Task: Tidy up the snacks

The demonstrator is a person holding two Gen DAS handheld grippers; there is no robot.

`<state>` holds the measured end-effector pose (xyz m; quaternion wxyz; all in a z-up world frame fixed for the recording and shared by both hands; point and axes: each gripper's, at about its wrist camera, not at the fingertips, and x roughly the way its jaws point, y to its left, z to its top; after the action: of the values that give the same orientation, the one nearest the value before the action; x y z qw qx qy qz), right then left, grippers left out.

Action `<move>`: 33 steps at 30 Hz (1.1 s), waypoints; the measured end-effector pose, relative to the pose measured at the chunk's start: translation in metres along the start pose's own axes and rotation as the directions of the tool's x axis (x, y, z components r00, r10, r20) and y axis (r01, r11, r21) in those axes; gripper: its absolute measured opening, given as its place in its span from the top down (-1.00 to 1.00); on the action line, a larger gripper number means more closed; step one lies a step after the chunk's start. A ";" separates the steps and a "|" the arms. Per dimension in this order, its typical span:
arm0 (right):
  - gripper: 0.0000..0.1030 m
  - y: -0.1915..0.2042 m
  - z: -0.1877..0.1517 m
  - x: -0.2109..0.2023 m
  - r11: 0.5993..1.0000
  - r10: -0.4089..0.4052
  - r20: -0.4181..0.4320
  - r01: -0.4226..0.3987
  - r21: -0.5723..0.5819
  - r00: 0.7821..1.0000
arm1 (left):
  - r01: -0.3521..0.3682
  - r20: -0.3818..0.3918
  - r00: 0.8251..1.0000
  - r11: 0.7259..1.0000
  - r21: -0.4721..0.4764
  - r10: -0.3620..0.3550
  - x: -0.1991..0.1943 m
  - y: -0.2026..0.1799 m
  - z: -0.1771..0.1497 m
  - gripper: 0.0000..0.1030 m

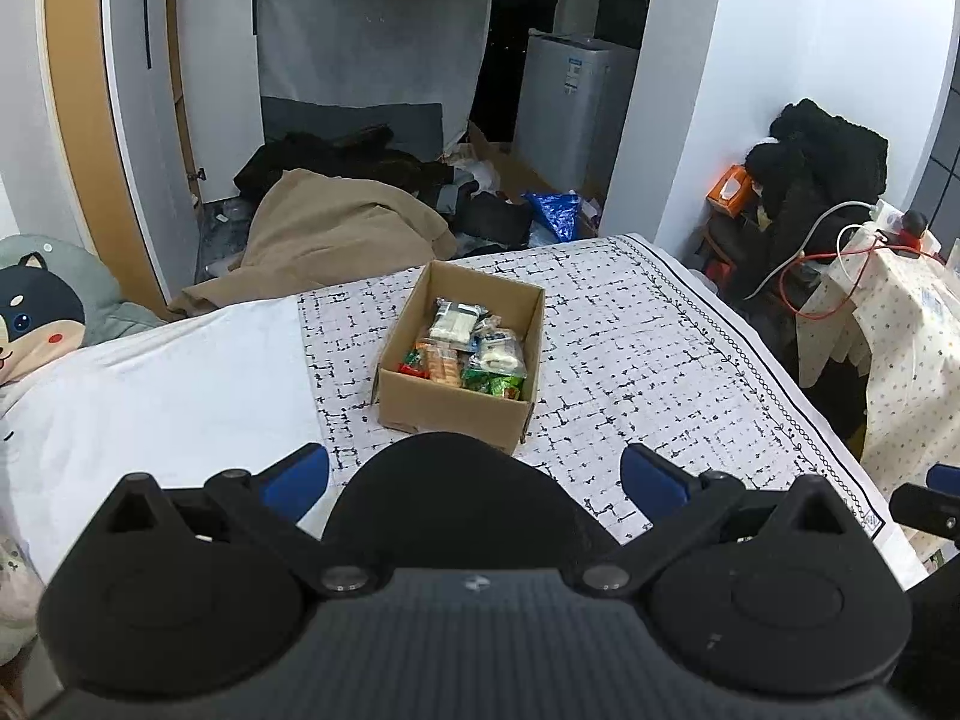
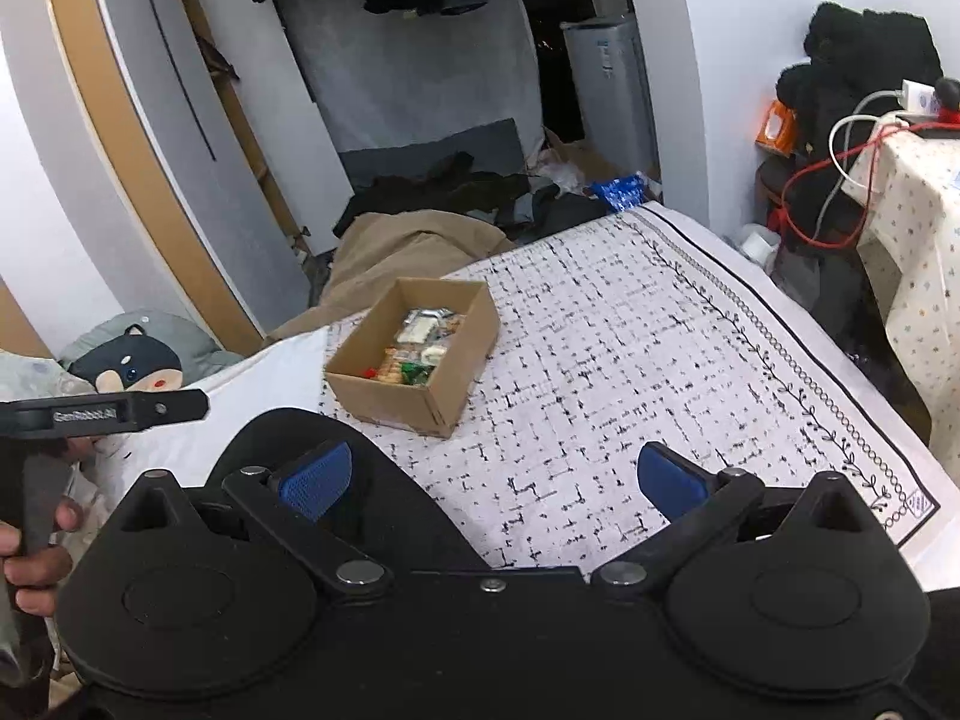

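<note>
Support surface: bed, covered by white cloth with black dash-grid print and vine border along right edge. Plain white sheet covers left portion. Open cardboard box rests directly on printed cloth, near seam with white sheet, holding packaged snacks. Plush pillow with cartoon dog face lies at far left edge. Tan blanket bunched beyond far edge.

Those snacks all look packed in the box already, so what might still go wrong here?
The cardboard box sits on a soft bed, so a nudge from the open left gripper or right gripper might tip or slide it. The snack packets lie loosely piled, so pinching one may drag its neighbours along.
</note>
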<state>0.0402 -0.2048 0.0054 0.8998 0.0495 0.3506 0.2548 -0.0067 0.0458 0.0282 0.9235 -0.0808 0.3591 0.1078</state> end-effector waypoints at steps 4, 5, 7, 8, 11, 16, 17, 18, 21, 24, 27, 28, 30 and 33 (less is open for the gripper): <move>-1.00 -0.003 -0.001 0.000 1.000 -0.003 0.000 0.003 0.005 1.000 | 0.004 -0.003 1.000 1.000 -0.003 -0.004 0.000 0.001 -0.002 -1.00; -1.00 -0.005 -0.002 0.001 1.000 -0.003 0.000 0.003 0.010 1.000 | 0.005 -0.003 1.000 1.000 -0.003 -0.005 0.000 0.000 -0.002 -1.00; -1.00 -0.006 -0.003 0.000 1.000 -0.001 0.000 0.001 0.019 1.000 | 0.009 -0.001 1.000 1.000 -0.001 -0.009 -0.001 -0.001 -0.003 -1.00; -1.00 -0.006 -0.002 0.000 1.000 -0.001 0.002 0.001 0.018 1.000 | 0.008 0.001 1.000 1.000 0.003 -0.008 -0.001 -0.001 -0.003 -1.00; -1.00 -0.006 -0.003 0.000 1.000 -0.007 0.006 0.007 0.014 1.000 | 0.003 0.003 1.000 1.000 0.011 -0.003 -0.001 -0.002 -0.003 -1.00; -1.00 -0.008 -0.005 -0.001 1.000 -0.011 0.011 0.011 0.023 1.000 | 0.005 0.000 1.000 1.000 0.014 -0.005 0.001 -0.006 -0.002 -1.00; -1.00 -0.009 -0.006 -0.001 1.000 -0.012 0.011 0.011 0.024 1.000 | 0.003 0.003 1.000 1.000 0.018 -0.003 0.000 -0.007 -0.002 -1.00; -1.00 -0.009 -0.006 -0.002 1.000 -0.012 0.011 0.012 0.024 1.000 | 0.002 0.005 1.000 1.000 0.020 -0.002 0.000 -0.008 -0.002 -1.00; -1.00 -0.009 -0.007 -0.003 1.000 -0.016 0.013 0.016 0.018 1.000 | 0.009 0.007 1.000 1.000 0.015 -0.009 0.000 -0.009 -0.002 -1.00; -1.00 -0.010 -0.007 -0.003 1.000 -0.016 0.011 0.016 0.021 1.000 | 0.013 0.006 1.000 1.000 0.013 -0.013 -0.001 -0.009 -0.002 -1.00; -1.00 -0.010 -0.007 -0.004 1.000 -0.017 0.011 0.017 0.017 1.000 | 0.015 0.004 1.000 1.000 0.016 -0.015 -0.001 -0.010 -0.003 -1.00; -1.00 -0.010 -0.007 -0.004 1.000 -0.019 0.011 0.019 0.016 1.000 | 0.014 0.006 1.000 1.000 0.016 -0.014 -0.002 -0.010 -0.003 -1.00; -1.00 -0.011 -0.008 -0.004 1.000 -0.022 0.012 0.022 0.017 1.000 | 0.013 0.010 1.000 1.000 0.016 -0.013 -0.003 -0.011 -0.003 -1.00; -1.00 -0.013 -0.008 -0.005 1.000 -0.019 0.015 0.019 0.024 1.000 | 0.014 0.010 1.000 1.000 0.017 -0.014 -0.003 -0.011 -0.003 -1.00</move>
<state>0.0370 -0.2192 -0.0013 0.9042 0.0587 0.3473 0.2416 -0.0082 0.0343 0.0285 0.9267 -0.0748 0.3548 0.0988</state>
